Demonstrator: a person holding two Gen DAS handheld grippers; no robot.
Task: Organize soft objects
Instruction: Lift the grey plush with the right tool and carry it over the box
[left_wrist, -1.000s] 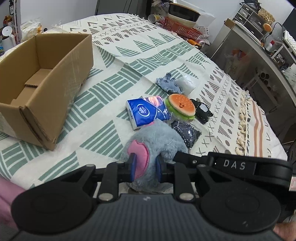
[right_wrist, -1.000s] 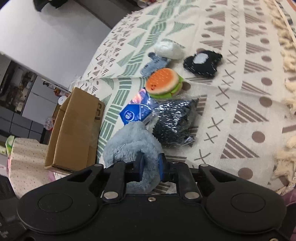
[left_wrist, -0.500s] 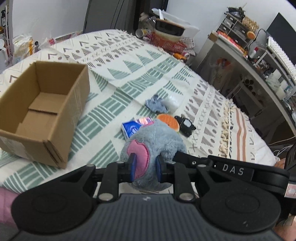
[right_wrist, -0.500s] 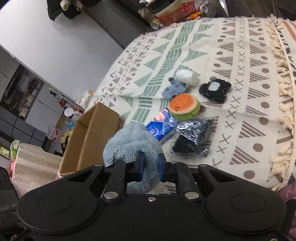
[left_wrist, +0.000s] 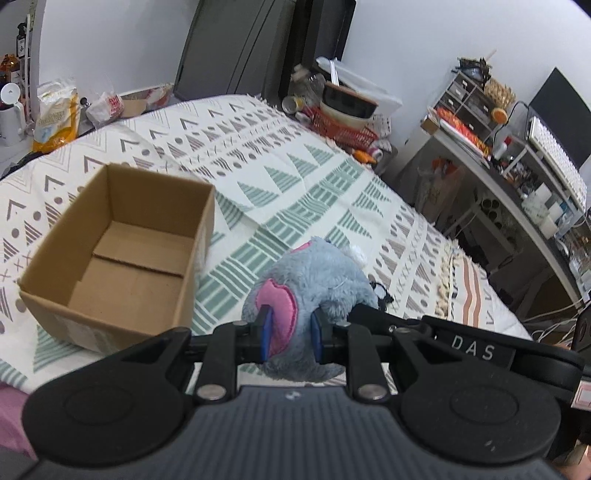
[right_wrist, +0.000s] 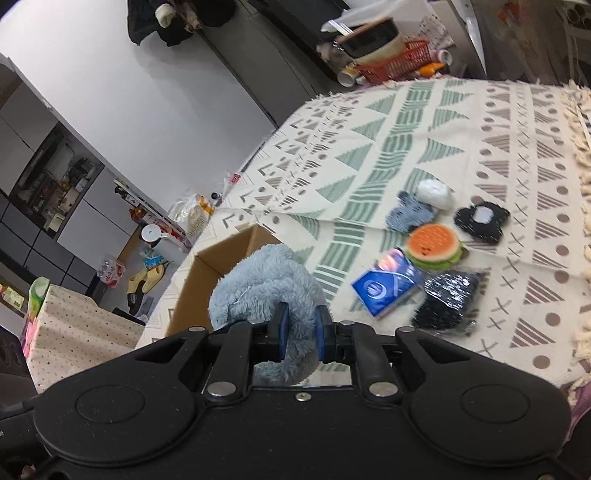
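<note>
Both grippers hold one grey-blue plush toy (left_wrist: 314, 284) with a pink ear, lifted above the patterned cloth. My left gripper (left_wrist: 289, 334) is shut on its pink ear. My right gripper (right_wrist: 300, 334) is shut on its fluffy body (right_wrist: 262, 284). An open, empty cardboard box (left_wrist: 122, 254) stands to the left of the toy; its corner shows behind the toy in the right wrist view (right_wrist: 207, 273). On the cloth to the right lie a burger plush (right_wrist: 434, 245), a blue tissue pack (right_wrist: 384, 286), a black glittery pouch (right_wrist: 445, 299), a black plush (right_wrist: 480, 219), a blue fabric piece (right_wrist: 408, 216) and a white soft ball (right_wrist: 434, 194).
The patterned cloth (left_wrist: 295, 184) covers a table with a fringed right edge (left_wrist: 448, 280). A red basket with a bowl (left_wrist: 345, 122) stands at the far end. A cluttered desk (left_wrist: 517, 173) stands to the right. Bags and a white kettle (left_wrist: 11, 114) are at the far left.
Both grippers have lifted the plush toy up off the cloth and moved it left toward the box. The other soft objects stay where they lay.
</note>
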